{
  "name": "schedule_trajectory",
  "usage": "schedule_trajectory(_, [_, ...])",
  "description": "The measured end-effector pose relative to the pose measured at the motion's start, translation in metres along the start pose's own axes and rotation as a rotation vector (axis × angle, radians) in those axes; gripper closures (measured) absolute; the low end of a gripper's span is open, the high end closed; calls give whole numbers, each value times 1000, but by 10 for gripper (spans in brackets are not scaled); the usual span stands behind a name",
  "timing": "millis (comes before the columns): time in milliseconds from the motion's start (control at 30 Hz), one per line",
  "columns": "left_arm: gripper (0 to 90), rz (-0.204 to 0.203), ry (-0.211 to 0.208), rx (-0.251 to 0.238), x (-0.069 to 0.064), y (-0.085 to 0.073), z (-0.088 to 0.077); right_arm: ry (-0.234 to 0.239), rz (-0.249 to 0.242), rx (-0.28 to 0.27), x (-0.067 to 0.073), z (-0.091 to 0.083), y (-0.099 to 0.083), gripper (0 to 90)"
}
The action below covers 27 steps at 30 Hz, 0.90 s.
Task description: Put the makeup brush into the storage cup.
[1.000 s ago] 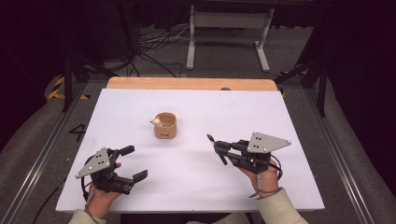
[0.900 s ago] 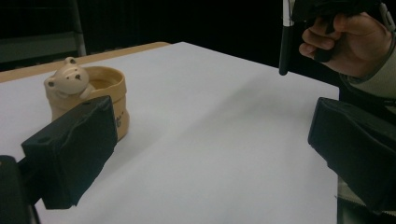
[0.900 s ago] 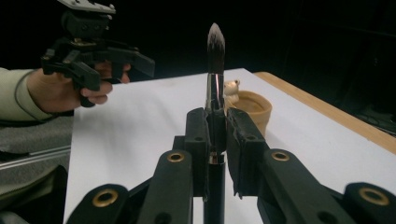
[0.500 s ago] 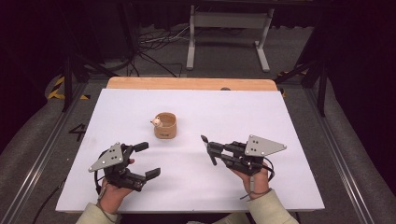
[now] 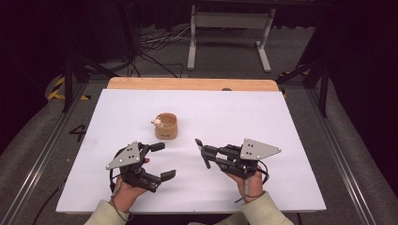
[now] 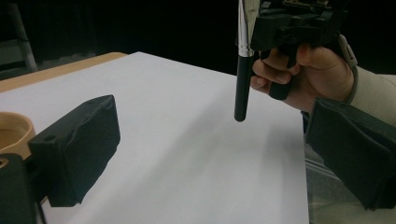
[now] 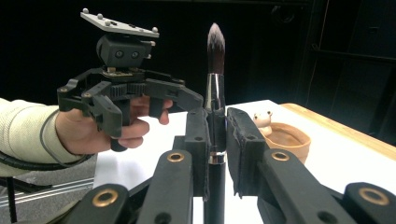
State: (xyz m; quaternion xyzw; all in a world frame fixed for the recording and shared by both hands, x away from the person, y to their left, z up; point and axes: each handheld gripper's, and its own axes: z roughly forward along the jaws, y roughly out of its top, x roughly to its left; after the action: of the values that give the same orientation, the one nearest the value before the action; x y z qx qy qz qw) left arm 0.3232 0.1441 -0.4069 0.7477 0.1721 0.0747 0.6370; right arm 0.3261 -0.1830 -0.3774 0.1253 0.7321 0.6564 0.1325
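My right gripper (image 5: 209,154) is shut on a black-handled makeup brush (image 5: 202,153), gripping its handle near the metal ferrule. In the right gripper view the brush (image 7: 215,70) stands upright between the pads, bristles up. My left gripper (image 5: 164,161) hovers open over the white sheet with nothing between its jaws, facing the brush (image 6: 242,74). A small round wooden cup (image 5: 165,125) with a tiny pale frog figure (image 7: 264,120) on its rim stands beyond both grippers, nearer the left one.
A white sheet (image 5: 244,112) covers the table, with a strip of bare wood (image 5: 187,84) along the far edge. Beyond the table lie cables and a metal stand (image 5: 230,28) on the dark floor.
My left gripper has moved right, toward the middle of the sheet. My right gripper with the brush has drifted a little left and nearer the person. The cup has stayed put.
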Motion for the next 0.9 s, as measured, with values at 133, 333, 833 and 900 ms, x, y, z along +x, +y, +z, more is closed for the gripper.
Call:
schedule_trajectory(133, [47, -3, -13, 10, -2, 0, 6, 18, 8, -10, 2, 5, -1, 797])
schedule_trajectory(333, [53, 2, -29, 13, -5, 1, 11, 43, 3, -14, 7, 13, -3, 797])
schedule_trajectory(833, [154, 14, -89, 11, -13, -1, 19, 93, 11, -21, 15, 29, -8, 797])
schedule_trajectory(900, [195, 3, -90, 8, -13, -1, 19, 95, 11, -22, 16, 30, -8, 797])
